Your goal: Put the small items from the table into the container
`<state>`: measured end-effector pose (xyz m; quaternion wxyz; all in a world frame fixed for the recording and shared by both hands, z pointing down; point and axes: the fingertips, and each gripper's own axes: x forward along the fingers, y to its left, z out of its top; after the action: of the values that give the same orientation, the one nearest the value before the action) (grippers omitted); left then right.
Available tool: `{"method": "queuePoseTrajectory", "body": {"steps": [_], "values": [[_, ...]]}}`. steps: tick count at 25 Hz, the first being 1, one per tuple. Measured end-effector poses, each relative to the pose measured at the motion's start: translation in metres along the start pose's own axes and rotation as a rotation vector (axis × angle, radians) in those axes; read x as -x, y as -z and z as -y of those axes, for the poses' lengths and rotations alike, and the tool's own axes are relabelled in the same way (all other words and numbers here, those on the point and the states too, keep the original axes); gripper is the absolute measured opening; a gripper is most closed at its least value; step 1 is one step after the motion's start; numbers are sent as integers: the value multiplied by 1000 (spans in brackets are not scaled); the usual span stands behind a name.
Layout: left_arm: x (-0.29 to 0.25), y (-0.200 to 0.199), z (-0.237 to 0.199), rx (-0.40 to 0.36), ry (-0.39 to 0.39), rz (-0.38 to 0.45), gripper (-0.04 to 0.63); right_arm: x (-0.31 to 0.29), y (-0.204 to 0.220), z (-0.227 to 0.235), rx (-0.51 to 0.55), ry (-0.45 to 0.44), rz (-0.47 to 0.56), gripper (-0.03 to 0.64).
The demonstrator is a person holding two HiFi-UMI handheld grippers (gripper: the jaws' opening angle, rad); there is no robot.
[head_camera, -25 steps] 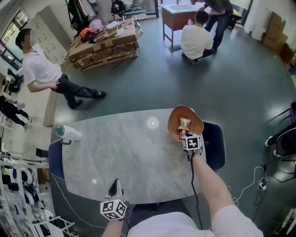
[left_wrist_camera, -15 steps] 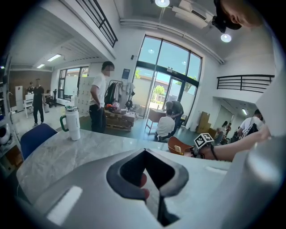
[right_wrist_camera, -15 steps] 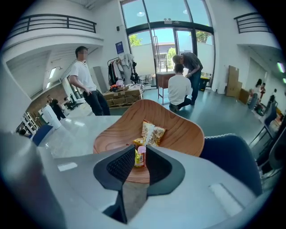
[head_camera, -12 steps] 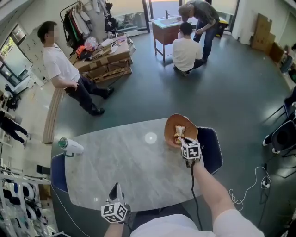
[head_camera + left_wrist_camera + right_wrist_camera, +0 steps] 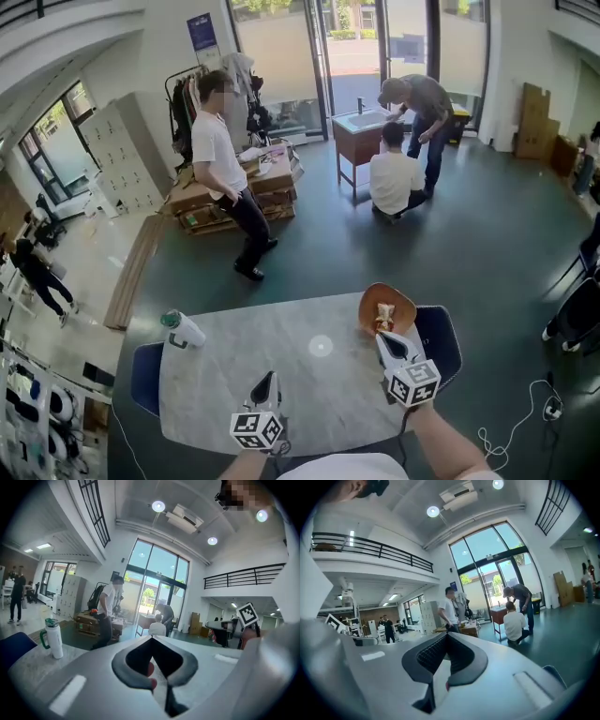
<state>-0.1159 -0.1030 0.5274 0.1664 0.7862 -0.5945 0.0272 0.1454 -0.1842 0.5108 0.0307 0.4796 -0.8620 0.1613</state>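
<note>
A wooden bowl (image 5: 387, 304) stands at the far right of the grey marble table (image 5: 309, 375), with small wrapped items (image 5: 382, 320) inside. My right gripper (image 5: 393, 343) is raised just on the near side of the bowl, pointing roughly level; its jaws meet with nothing between them (image 5: 447, 634). My left gripper (image 5: 265, 383) hovers over the table's near edge, its jaws also together and empty (image 5: 152, 638). Both gripper views look out over the room, not at the bowl. The right gripper's marker cube (image 5: 247, 614) shows in the left gripper view.
A white bottle with a green lid (image 5: 183, 328) stands at the table's far left corner. Blue chairs sit at the right end (image 5: 442, 339) and left end (image 5: 143, 377). Beyond the table a person (image 5: 228, 173) stands, and two more people (image 5: 394, 178) are by a wooden cabinet.
Both grippers rose; the right one lifted off the bowl and drew back toward me. The head view tilted up, showing more of the room. The standing person walked right.
</note>
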Motion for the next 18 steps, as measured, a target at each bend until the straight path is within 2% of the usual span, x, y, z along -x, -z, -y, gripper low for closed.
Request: {"method": "queuePoseTrajectory", "body": {"steps": [4,7,11,18], "values": [[9,-22,7,5,47,62,5,27,-13,-60,48,-35,66,28],[16,-28,16,-11,87,74,5,41,-12,-83,74,-33,75,28],[22,-25,29,-32,121,71,5,53,-8,-86,54,-22,66,28],[34,-34,26,-45,126,83,5,60,-27,-88,95,-8,94,26]]}}
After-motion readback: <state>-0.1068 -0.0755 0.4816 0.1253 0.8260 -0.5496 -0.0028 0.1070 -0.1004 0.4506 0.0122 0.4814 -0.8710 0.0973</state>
